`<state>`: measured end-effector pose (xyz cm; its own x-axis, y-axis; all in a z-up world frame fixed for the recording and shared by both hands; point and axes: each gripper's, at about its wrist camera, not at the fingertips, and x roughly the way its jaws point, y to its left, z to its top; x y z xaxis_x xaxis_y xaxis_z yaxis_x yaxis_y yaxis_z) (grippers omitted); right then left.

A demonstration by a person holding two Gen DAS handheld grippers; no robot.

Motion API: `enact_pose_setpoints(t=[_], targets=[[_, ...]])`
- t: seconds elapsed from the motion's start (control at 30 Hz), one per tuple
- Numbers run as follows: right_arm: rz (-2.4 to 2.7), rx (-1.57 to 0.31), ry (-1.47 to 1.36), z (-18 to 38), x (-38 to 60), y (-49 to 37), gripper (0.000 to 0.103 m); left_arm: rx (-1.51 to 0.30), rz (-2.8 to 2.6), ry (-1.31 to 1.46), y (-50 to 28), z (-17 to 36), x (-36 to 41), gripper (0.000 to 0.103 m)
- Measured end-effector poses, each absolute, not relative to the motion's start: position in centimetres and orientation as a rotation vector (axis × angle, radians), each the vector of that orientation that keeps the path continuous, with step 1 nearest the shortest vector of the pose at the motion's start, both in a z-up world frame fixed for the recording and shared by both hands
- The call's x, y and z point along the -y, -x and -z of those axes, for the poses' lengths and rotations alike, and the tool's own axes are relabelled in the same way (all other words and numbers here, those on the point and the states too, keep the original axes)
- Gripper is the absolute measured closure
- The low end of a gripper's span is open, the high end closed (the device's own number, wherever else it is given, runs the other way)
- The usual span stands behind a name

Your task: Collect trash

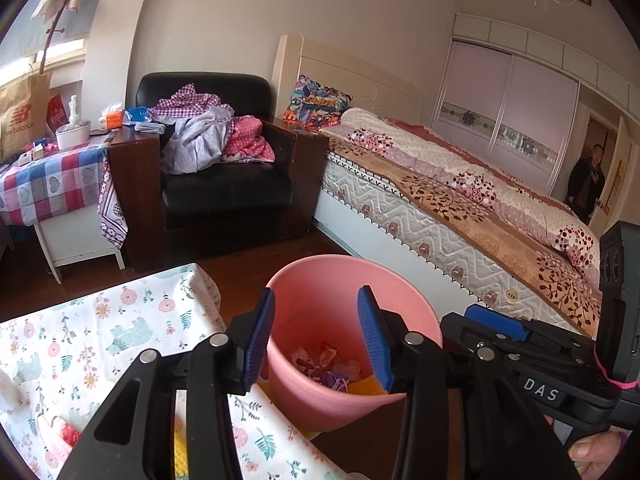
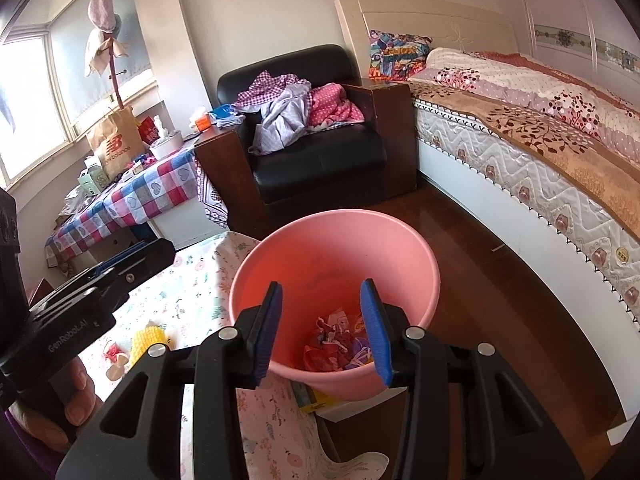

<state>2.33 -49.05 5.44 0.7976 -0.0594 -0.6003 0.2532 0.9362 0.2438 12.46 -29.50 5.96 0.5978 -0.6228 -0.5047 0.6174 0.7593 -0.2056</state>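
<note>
Bedroom floor beside bed: pink bin [image 2: 336, 264] already holds wrappers [image 2: 340, 348]. Your left gripper [image 1: 316, 336] and right gripper [image 2: 326, 330] hover above bin, jaws apart, empty. Yellow item [image 2: 148, 342] and red scrap [image 2: 112, 352] on floral cloth [image 1: 80, 344] likely left to collect.

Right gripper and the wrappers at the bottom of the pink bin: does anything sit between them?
No. In the right wrist view the right gripper stands open above the pink bin; only air separates it from the wrappers.
</note>
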Motion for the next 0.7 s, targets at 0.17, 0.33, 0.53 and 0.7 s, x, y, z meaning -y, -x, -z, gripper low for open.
enact_pose_setpoints(t=[0.17, 0.33, 0.53, 0.7], targets=[[0.152, -0.611, -0.313, -6.1, 47.9, -1.3, 0.061, -0.568, 0.715, 0.034, -11.0, -6.9, 27.2, 0.059], [0.134, -0.611, -0.294, -6.4, 46.6, -0.5, 0.061, -0.559, 0.706, 0.058, -9.8, -7.4, 24.8, 0.058], [0.116, -0.609, -0.278, -6.7, 45.2, 0.1, 0.061, -0.562, 0.704, 0.074, -8.6, -7.5, 22.6, 0.058], [0.103, -0.611, -0.258, -6.7, 44.0, 0.6, 0.061, -0.559, 0.68, 0.094, -7.6, -7.3, 20.1, 0.058]])
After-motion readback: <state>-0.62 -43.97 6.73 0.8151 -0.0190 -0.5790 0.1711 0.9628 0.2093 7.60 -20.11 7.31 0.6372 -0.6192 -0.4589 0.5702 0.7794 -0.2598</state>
